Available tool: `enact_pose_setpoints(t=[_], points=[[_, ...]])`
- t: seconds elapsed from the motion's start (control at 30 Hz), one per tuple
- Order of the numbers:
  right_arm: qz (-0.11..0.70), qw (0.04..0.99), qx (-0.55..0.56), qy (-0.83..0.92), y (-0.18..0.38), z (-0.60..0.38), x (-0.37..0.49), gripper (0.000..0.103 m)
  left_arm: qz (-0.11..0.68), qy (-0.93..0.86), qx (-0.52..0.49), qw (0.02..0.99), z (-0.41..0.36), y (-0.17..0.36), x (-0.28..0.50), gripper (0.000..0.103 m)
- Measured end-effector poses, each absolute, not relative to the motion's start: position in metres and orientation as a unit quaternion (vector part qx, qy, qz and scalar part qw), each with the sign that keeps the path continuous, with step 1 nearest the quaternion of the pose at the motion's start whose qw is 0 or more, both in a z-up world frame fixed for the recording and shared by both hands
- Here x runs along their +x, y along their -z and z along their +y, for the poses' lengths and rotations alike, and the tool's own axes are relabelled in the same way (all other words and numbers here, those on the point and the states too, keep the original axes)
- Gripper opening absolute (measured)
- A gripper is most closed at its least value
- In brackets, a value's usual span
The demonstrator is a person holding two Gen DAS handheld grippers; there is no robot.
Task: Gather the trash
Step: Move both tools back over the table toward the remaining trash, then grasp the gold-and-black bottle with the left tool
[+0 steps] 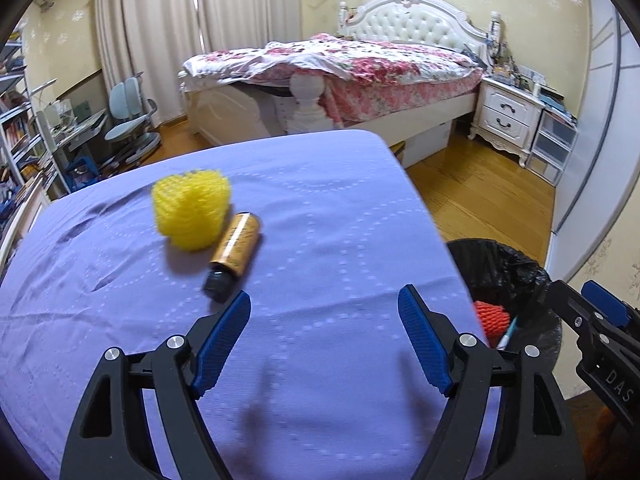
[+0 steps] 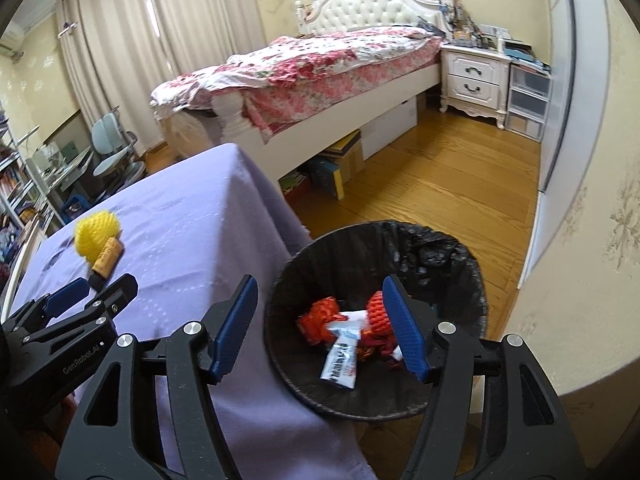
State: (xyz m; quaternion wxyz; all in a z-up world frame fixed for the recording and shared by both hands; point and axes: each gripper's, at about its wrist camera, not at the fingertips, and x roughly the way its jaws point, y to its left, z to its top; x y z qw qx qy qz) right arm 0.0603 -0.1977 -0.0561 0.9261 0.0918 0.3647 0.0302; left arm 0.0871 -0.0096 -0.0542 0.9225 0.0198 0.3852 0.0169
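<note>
A yellow foam net and a gold bottle with a black cap lie side by side on the purple-clothed table. My left gripper hovers open just in front of the bottle, with nothing between its fingers. A black-lined trash bin stands beside the table's right edge. My right gripper is open above the bin and holds nothing. Inside the bin lie red foam nets and a white wrapper. The right wrist view also shows the left gripper, the net and the bottle.
A bed with a floral quilt stands behind the table, with a white nightstand to its right. A desk chair and shelves are at far left. Wooden floor stretches between the bin and the bed.
</note>
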Motion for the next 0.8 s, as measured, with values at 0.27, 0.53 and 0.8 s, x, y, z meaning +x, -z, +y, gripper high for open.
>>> enact_pose_setpoints(t=[0.27, 0.53, 0.8], points=[[0.374, 0.923, 0.073, -0.052, 0.054, -0.161, 0.068, 0.063, 0.391, -0.039, 0.017, 0.92, 0.021, 0.059, 0.108, 0.073], [0.376, 0.923, 0.058, -0.065, 0.052, -0.134, 0.076, 0.063, 0.417, -0.04, 0.016, 0.908, 0.035, 0.069, 0.133, 0.063], [0.38, 0.921, 0.044, -0.08, 0.051, -0.115, 0.081, 0.063, 0.43, -0.013, 0.008, 0.903, 0.041, 0.074, 0.134, 0.032]])
